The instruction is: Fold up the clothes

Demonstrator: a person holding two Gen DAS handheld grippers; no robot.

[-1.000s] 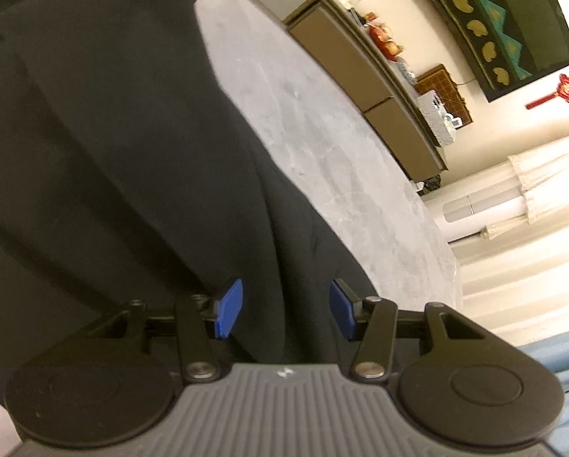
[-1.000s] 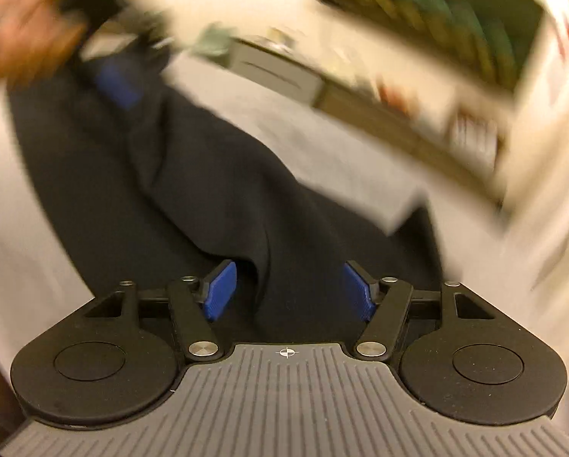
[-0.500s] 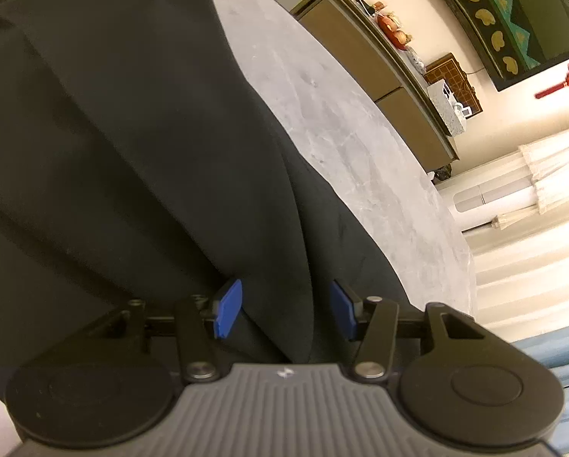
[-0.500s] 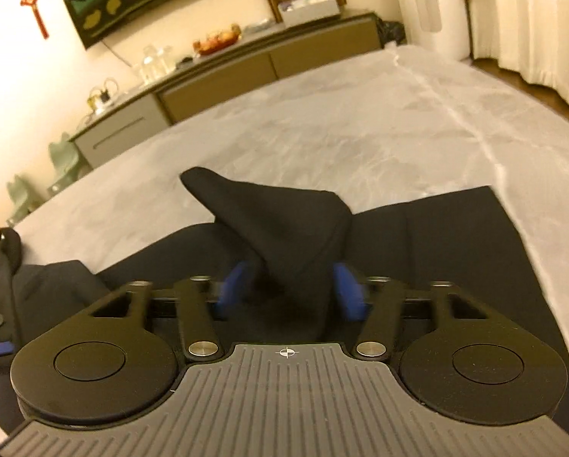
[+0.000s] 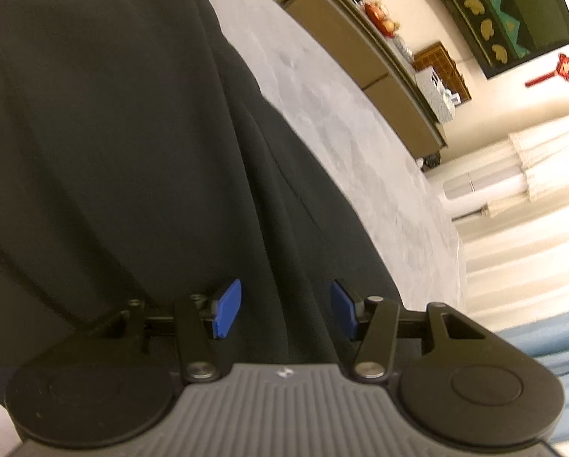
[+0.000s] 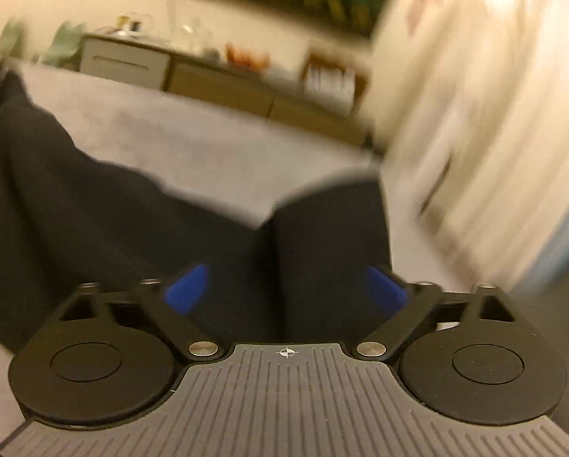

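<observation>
A black garment [image 5: 112, 144] lies spread on the grey bed cover [image 5: 334, 114]. In the left wrist view it fills the left and middle. My left gripper [image 5: 286, 306] is open, its blue pads on either side of a raised fold of the black cloth. In the blurred right wrist view the same black garment [image 6: 93, 221] lies below and ahead. My right gripper [image 6: 284, 289] is open wide over it, and holds nothing that I can see.
A low sideboard [image 6: 223, 87] with small items on top stands beyond the bed against the wall. Pale curtains [image 5: 520, 175] hang at the right. A dark wall hanging [image 5: 505, 11] is above the sideboard.
My right gripper held a bunched peak of cloth half a second ago; its jaws now stand wide and the cloth lies flat. It is swinging fast. The left gripper has barely moved.
</observation>
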